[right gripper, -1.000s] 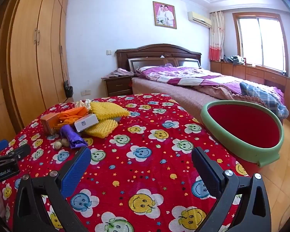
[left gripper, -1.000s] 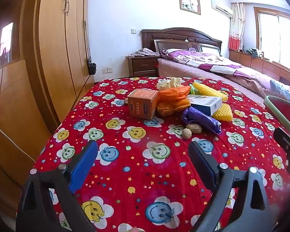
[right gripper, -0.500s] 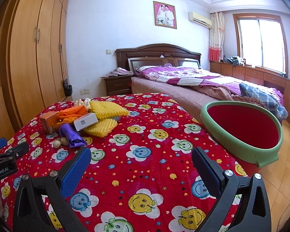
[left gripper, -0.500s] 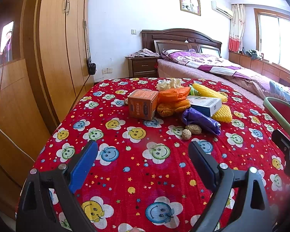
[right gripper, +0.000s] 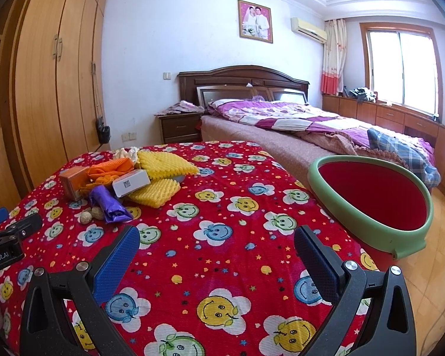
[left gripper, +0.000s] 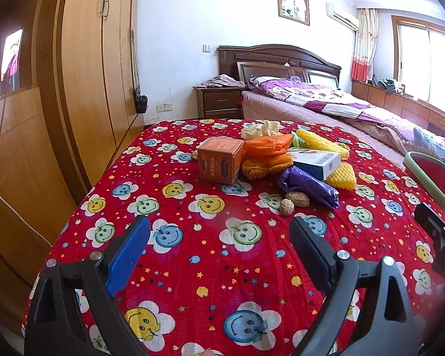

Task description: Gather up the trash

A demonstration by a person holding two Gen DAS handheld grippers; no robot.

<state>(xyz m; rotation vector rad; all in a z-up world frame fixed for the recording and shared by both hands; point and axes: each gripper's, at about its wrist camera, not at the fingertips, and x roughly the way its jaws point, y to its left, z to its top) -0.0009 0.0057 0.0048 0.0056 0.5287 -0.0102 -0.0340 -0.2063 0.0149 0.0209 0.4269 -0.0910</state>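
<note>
Since a second ago we barely move: our left gripper (left gripper: 219, 237) and right gripper (right gripper: 216, 246) hang spread wide and empty over the tablecloth (left gripper: 222, 255), so collecting hasn't begun. The trash pile (left gripper: 270, 160) sits at twelve o'clock; only the right view shows the whole green-rimmed bin (right gripper: 335, 198) at two o'clock, seemingly beside the table.

Sunlit bedrm: bed (right gripper: 296, 118), wardrobe (left gripper: 89, 59), window (right gripper: 400, 65)

Bed (right gripper: 296, 118), wardrobe (left gripper: 98, 68), nightstand (right gripper: 179, 126), wall pic (right gripper: 255, 20).
</note>
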